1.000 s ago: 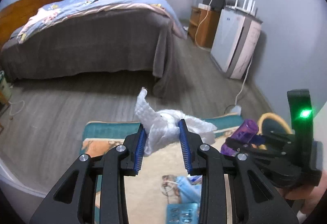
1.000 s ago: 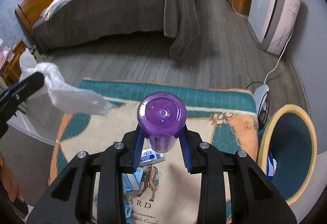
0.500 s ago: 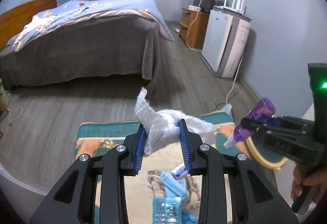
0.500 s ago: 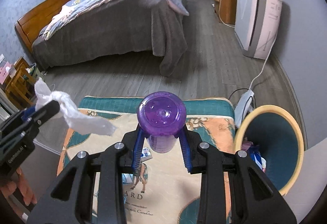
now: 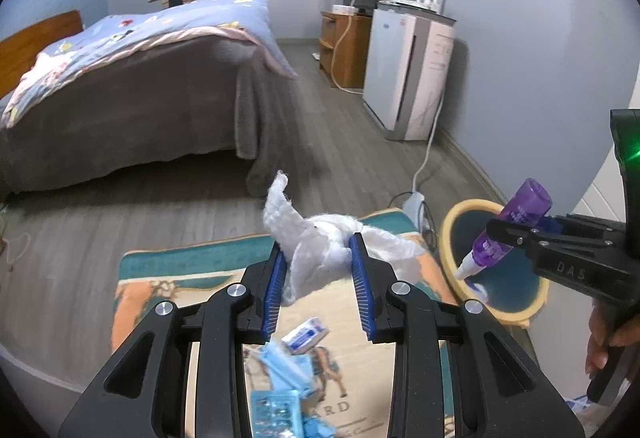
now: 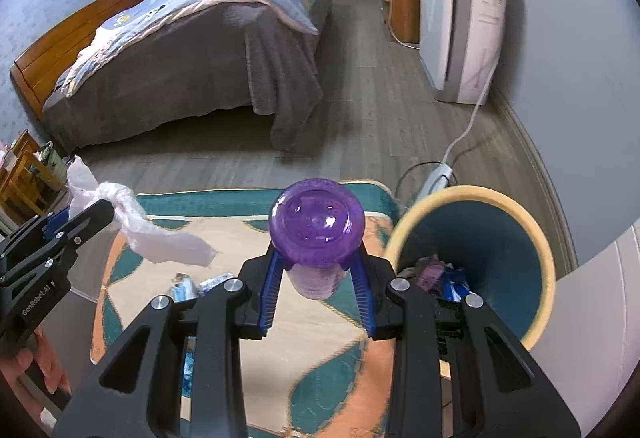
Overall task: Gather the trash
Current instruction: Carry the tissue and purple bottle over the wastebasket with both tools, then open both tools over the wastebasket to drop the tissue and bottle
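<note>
- Pinching a crumpled white tissue (image 5: 316, 258), our left hand-held gripper (image 5: 319, 270) hangs above the rug (image 5: 160, 278).
- Our right hand-held gripper (image 6: 316, 278) clamps a purple bottle (image 6: 316, 230) just beside the bin (image 6: 472, 198), seemingly near its rim.

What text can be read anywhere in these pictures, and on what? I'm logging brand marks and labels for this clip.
"GenRobot.AI" on the side of the left gripper, in the right wrist view.
"DAS" on the body of the right gripper, in the left wrist view.
"ARD", the visible end of a word woven into the rug.
Label on the purple bottle: too blurred to read.
Print on the small white-and-blue packet: too small to read.
</note>
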Demonstrator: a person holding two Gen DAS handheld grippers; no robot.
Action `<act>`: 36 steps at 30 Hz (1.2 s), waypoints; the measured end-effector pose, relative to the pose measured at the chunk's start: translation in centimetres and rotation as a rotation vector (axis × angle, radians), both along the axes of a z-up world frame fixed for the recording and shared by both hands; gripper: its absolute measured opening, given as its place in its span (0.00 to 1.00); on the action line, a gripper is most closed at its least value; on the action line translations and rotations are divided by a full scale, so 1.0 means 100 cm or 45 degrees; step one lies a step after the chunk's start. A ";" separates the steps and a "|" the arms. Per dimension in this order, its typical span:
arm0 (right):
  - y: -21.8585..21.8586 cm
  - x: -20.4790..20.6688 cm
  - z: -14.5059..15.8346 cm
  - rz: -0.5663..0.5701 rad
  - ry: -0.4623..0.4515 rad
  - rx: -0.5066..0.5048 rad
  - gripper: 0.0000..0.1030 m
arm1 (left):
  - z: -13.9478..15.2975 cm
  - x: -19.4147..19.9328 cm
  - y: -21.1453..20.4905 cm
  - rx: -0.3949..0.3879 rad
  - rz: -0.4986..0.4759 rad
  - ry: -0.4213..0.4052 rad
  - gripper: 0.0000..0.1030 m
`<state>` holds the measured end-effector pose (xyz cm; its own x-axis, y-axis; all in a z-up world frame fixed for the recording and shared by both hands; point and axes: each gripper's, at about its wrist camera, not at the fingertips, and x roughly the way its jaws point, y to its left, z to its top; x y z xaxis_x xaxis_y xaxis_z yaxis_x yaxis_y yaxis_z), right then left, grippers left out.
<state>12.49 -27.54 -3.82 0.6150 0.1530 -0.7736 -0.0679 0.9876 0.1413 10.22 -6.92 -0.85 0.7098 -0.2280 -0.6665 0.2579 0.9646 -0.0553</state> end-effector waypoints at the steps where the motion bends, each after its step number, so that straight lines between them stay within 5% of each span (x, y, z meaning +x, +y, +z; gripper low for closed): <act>1: -0.004 -0.001 0.000 -0.006 0.001 0.000 0.31 | 0.000 0.000 -0.004 0.003 -0.007 0.000 0.32; 24: -0.075 -0.005 0.001 -0.098 0.025 -0.073 0.31 | -0.048 -0.016 -0.108 0.181 -0.274 0.064 0.32; 36: -0.158 -0.003 -0.020 -0.289 0.106 -0.016 0.31 | -0.050 -0.017 -0.165 0.148 -0.351 0.089 0.32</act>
<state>12.14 -43.36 -5.85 0.5662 0.0084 -0.8242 0.1675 0.9779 0.1251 8.49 -23.42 -5.82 0.5833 -0.3253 -0.7443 0.5106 0.8595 0.0245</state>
